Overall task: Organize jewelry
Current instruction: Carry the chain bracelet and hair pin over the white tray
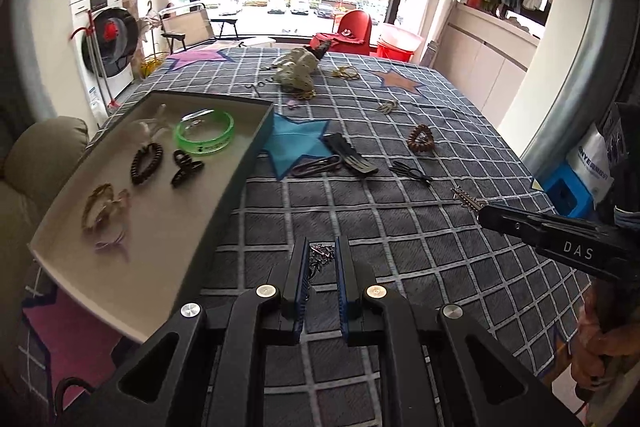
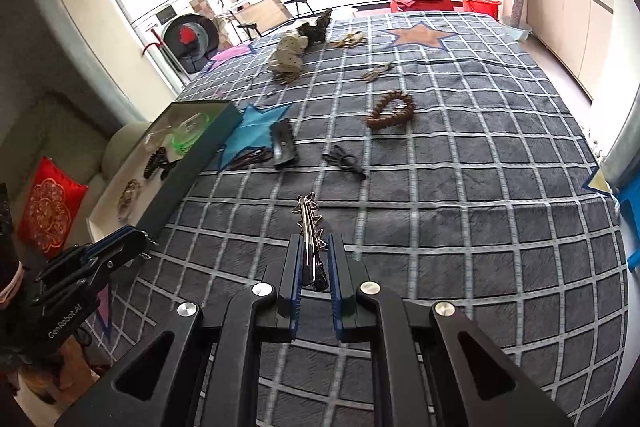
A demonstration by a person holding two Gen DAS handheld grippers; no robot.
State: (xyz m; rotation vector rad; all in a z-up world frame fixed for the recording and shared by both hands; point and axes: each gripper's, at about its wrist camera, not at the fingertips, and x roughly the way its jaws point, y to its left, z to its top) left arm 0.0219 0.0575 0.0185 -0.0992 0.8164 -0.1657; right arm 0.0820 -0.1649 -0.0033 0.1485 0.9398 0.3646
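Observation:
My left gripper (image 1: 322, 247) is shut on a small dark beaded piece of jewelry (image 1: 321, 255), held above the checked cloth (image 1: 400, 227) beside the open box (image 1: 240, 163). The box holds a green bangle (image 1: 205, 135), a black spiral hair tie (image 1: 147, 163), a black claw clip (image 1: 187, 167) and other pieces. My right gripper (image 2: 313, 241) is shut on a silver spiked hair clip (image 2: 309, 223), also in the left wrist view (image 1: 467, 198). The left gripper shows at the left of the right wrist view (image 2: 138, 237).
On the cloth lie a brown bead bracelet (image 2: 392, 109), a black cord tie (image 2: 345, 161), a black comb clip (image 2: 283, 143), dark hairpins (image 2: 250, 159), a cream hair bow (image 2: 289, 57) and gold pieces (image 2: 350, 41). A sofa (image 1: 24, 167) stands left.

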